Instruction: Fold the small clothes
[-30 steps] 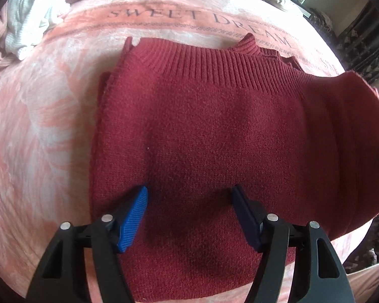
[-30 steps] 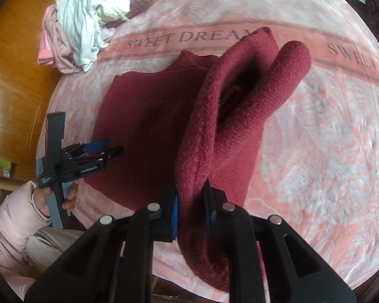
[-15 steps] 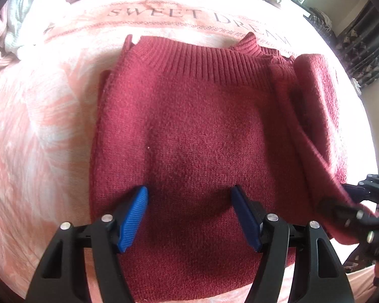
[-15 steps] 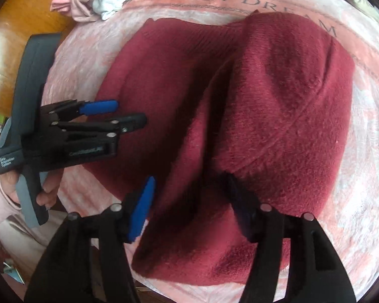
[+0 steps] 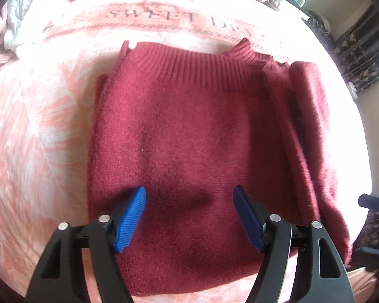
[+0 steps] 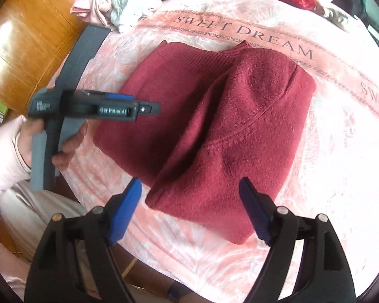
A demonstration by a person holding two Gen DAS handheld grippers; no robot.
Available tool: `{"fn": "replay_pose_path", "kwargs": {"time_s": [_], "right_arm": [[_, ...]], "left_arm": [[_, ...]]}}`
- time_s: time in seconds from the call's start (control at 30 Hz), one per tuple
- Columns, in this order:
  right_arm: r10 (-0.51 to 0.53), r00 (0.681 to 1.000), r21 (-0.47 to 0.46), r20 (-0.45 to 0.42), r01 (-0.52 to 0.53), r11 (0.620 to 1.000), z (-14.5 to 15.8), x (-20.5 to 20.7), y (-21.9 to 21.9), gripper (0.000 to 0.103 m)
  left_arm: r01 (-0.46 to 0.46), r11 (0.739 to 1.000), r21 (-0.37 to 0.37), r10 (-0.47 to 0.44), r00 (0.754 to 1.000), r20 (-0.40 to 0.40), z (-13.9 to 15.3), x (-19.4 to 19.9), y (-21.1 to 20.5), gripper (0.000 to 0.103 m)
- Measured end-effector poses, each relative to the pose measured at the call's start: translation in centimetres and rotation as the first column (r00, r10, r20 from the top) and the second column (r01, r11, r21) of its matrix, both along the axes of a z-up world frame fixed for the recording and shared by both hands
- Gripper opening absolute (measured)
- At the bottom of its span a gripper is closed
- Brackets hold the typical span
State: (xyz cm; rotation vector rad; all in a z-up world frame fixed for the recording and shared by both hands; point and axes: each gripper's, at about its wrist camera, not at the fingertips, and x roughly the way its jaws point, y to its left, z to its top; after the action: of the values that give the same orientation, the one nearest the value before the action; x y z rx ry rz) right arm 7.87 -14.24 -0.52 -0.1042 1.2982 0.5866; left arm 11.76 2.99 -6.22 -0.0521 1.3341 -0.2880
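Released a second ago, the right claw now hangs wide open and empty over the folded flap; the left claw likewise gapes, holding nothing. Below both, the dark red knitted sweater lies on the pink "SWEET DREAM" bedspread, its right side folded over the body. A final fold seems left. At eleven o'clock, far off, rumpled pale clothes wait; nothing blocks the way.

Black tongs, ribbed blue pads, silver screws; pink sleeve.
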Motion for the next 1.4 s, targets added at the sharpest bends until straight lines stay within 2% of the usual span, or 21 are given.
{"fn": "replay_pose_path", "kwargs": {"time_s": [0.13,0.23,0.27,0.3,0.33,0.4,0.43,0.47,0.57,0.63,0.7,0.93,1.07,1.27,1.4], "right_arm": [[0.067,0.997,-0.12,0.033,-0.062,0.991,-1.7,-1.1,1.8,0.084],[0.104,0.994,-0.147,0.037,-0.098,0.984,-3.2,-1.1,3.1,0.084],[0.109,0.993,-0.162,0.044,-0.101,0.982,-3.6,-1.1,3.2,0.08],[0.11,0.993,-0.162,0.042,-0.101,0.982,-4.0,-0.9,3.1,0.075],[0.1,0.995,-0.142,0.031,-0.095,0.985,-4.3,-0.7,2.9,0.063],[0.058,0.998,-0.101,0.008,-0.057,0.993,-4.9,-0.1,2.2,0.051],[0.033,0.999,-0.092,-0.001,-0.033,0.995,-5.2,0.2,1.7,0.037],[0.004,1.0,-0.064,-0.021,-0.005,0.998,-5.3,0.4,1.0,0.028],[-0.087,0.991,0.036,-0.104,0.092,0.995,-5.9,1.2,-1.2,0.014],[-0.129,0.977,0.101,-0.168,0.147,0.984,-6.6,1.5,-2.5,0.014],[-0.14,0.97,0.117,-0.2,0.165,0.979,-7.5,1.4,-3.1,0.014],[-0.11,0.974,0.107,-0.198,0.133,0.985,-8.8,0.7,-2.9,0.015],[-0.116,0.97,0.114,-0.212,0.143,0.983,-9.0,0.7,-2.7,0.015],[-0.118,0.974,0.102,-0.195,0.14,0.985,-8.8,1.0,-2.4,0.015],[-0.111,0.977,0.091,-0.184,0.13,0.987,-8.7,0.7,-2.0,0.015]], "left_arm": [[-0.02,0.996,-0.092,0.016,0.999,-0.049,1.5,0.8,-0.7,0.072],[-0.005,0.993,-0.114,-0.004,0.997,-0.076,1.8,1.7,-2.6,0.072],[0.005,0.994,-0.112,-0.014,0.997,-0.08,1.9,2.1,-3.4,0.072],[0.018,0.994,-0.104,-0.026,0.997,-0.079,1.9,2.4,-4.3,0.072],[0.027,0.995,-0.099,-0.035,0.996,-0.078,1.9,2.5,-5.0,0.072],[0.04,0.994,-0.098,-0.049,0.995,-0.087,1.8,2.7,-6.4,0.072],[0.041,0.994,-0.097,-0.05,0.995,-0.091,1.6,2.9,-6.8,0.072],[0.044,0.995,-0.087,-0.051,0.995,-0.086,1.6,3.1,-7.3,0.072],[0.048,0.999,-0.024,-0.049,0.997,-0.053,1.2,3.9,-8.5,0.073],[0.04,0.999,0.009,-0.04,0.999,-0.036,0.8,4.5,-8.9,0.074],[0.044,0.999,0.029,-0.043,0.998,-0.038,0.2,4.7,-9.4,0.074],[0.081,0.993,0.09,-0.081,0.997,-0.002,-1.2,3.5,-10.5,0.076],[0.11,0.985,0.13,-0.116,0.993,0.038,-1.5,1.1,-9.9,0.077],[0.098,0.986,0.134,-0.105,0.994,0.043,-1.5,-0.8,-9.4,0.077],[0.075,0.992,0.096,-0.077,0.997,0.008,-1.3,-1.7,-9.0,0.076]]}}
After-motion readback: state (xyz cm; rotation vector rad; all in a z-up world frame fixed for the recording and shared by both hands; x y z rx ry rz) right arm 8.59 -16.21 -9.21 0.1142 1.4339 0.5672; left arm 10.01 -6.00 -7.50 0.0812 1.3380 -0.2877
